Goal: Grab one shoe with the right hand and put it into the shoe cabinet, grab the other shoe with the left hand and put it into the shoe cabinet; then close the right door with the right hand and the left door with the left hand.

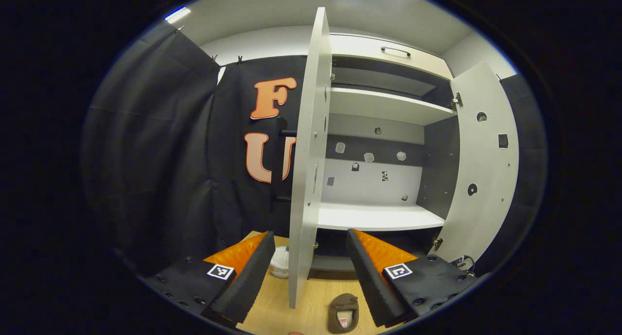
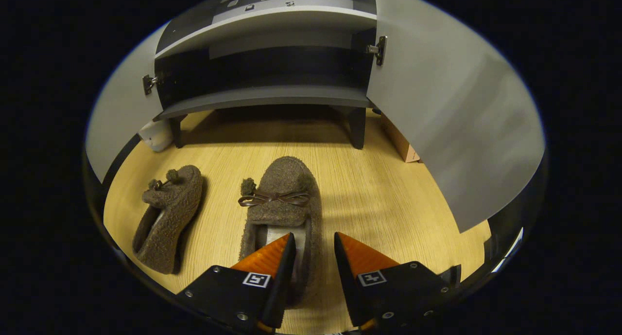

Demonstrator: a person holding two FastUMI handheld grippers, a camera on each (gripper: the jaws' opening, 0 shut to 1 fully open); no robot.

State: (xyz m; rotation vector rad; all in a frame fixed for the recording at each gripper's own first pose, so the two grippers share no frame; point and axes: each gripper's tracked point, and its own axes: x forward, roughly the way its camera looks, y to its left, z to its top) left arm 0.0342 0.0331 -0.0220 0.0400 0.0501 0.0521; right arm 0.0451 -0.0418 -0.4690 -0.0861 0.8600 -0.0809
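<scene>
Right gripper: jaws parted, straddling the heel wall of the near shoe, not clamped. Left gripper: jaws released, empty. Second shoe: floor, left. Shoe cabinet: far, both doors open. Nothing stowed yet.

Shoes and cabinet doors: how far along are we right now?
Nothing is done yet. Both shoes sit on the floor: the right shoe and the left shoe. In hand: the right gripper, open, straddles the right shoe's side wall near the heel, not yet clamped. The left gripper is open, facing the cabinet. Left door and right door remain open.
</scene>
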